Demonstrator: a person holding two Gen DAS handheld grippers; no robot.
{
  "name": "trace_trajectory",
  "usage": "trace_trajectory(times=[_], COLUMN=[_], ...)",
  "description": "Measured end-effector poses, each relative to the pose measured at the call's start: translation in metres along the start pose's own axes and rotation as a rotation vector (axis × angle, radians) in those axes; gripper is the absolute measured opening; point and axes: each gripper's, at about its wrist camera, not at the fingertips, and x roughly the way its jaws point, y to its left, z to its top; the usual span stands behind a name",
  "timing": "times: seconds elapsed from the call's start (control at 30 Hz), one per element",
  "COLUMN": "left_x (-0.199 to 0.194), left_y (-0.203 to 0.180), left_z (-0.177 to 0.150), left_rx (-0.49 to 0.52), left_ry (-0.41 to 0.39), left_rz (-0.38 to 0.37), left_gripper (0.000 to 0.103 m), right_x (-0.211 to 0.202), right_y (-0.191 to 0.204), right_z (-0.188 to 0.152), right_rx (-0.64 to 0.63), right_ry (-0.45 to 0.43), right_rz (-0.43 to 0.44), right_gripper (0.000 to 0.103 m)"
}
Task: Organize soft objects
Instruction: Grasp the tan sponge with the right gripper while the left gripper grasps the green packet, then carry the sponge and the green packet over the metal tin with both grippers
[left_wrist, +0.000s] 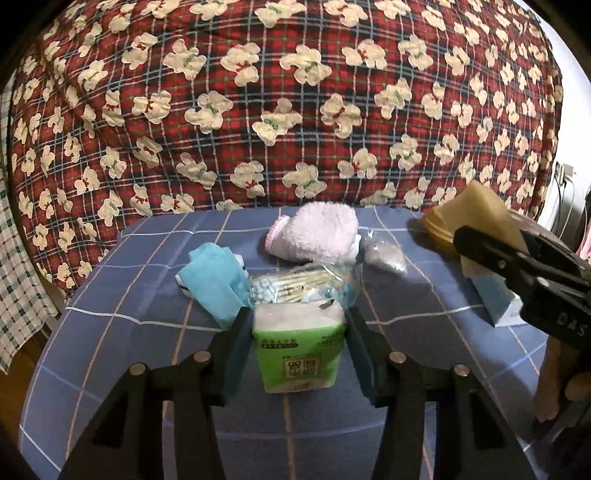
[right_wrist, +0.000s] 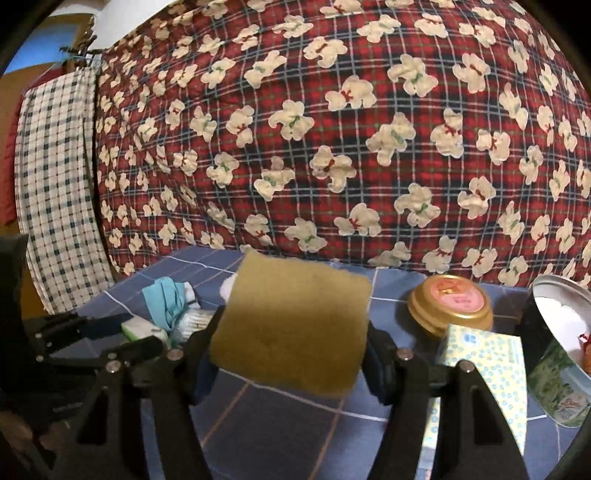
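Black fingers of the left gripper clamp a green tissue pack above the blue checked surface. Right gripper fingers grasp a tan sponge. Beyond lie cotton swabs, a pink towel and a gold tin.

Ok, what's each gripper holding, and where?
The left gripper clamps the green tissue pack by its two sides, near the top. The right gripper clamps the brown sponge by its side edges, low down.

A red plaid bear-print quilt rises behind the blue-checked surface, perhaps a bed.
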Motion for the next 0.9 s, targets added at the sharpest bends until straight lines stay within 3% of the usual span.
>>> trace_trajectory(times=[0.13,0.3,0.37,0.53,0.63,0.9], left_x=[0.008,0.044,0.048,0.034,0.02,0.001], left_y=[-0.003,0.003,0.007,0.01,0.007,-0.026], left_z=[0.0,-0.003,-0.003,-0.003,0.001,0.015], left_rx=[0.014,-0.008,-0.031,-0.051,-0.069,-0.082], left_ry=[0.045,0.233,0.257,0.186,0.105,0.004], left_rz=[0.025,0.088,0.081,0.08,0.089,0.055], left_gripper=[0.053,0.053,0.052,0.051,0.051,0.051], right_x=[-0.002,0.0,0.001,-0.001,-0.008,-0.029], right_y=[-0.002,-0.009,-0.011,-0.015,-0.017,-0.03], right_z=[-0.004,-0.006,-0.006,-0.005,-0.002,-0.003], right_rx=[-0.012,0.026,0.036,0.062,0.071,0.002], right_ry=[0.008,0.026,0.036,0.027,-0.002,-0.047], right_rz=[-0.005,0.002,0.001,0.031,0.045,-0.048], right_gripper=[0.065,0.065,0.065,0.065,0.065,0.065])
